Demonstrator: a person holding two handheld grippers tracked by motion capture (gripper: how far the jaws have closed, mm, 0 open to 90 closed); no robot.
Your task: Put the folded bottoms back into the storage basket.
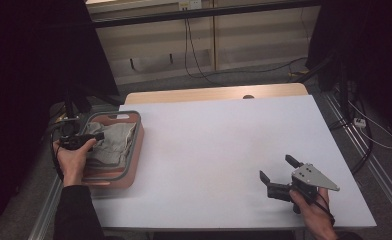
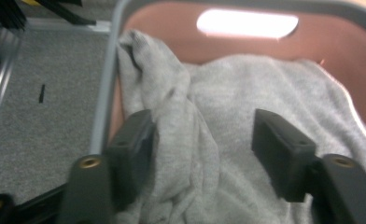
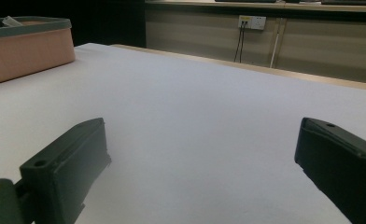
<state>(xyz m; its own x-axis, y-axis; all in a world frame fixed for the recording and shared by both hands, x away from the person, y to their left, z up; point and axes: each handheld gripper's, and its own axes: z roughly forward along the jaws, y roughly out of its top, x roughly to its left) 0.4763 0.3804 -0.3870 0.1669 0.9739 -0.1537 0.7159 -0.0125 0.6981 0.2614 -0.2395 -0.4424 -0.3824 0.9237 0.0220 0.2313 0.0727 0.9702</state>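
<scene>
While the left gripper [image 1: 91,137] hangs over the pink basket [image 1: 134,150] at the left edge of the high view, its jaws stand wide apart with nothing pinched between them. In the left gripper view the two black jaws rise from the bottom of the frame on either side of a raised fold of the grey cloth [image 2: 228,140], the left jaw pressed against or just beside that fold, the right jaw resting over the flatter spread of fabric. The cloth lies crumpled inside the basket, filling the middle of that frame, with the basket's grey rim [image 2: 104,93] running down the left side and its handle slot [image 2: 246,23] bright at the top. In the high view the cloth shows in the upper half of the basket, which sits on the white table [image 1: 224,140]. The right gripper [image 1: 280,175] sits low at the lower right of the high view, well apart from the basket, its jaws spread wide and holding nothing above the bare tabletop
</scene>
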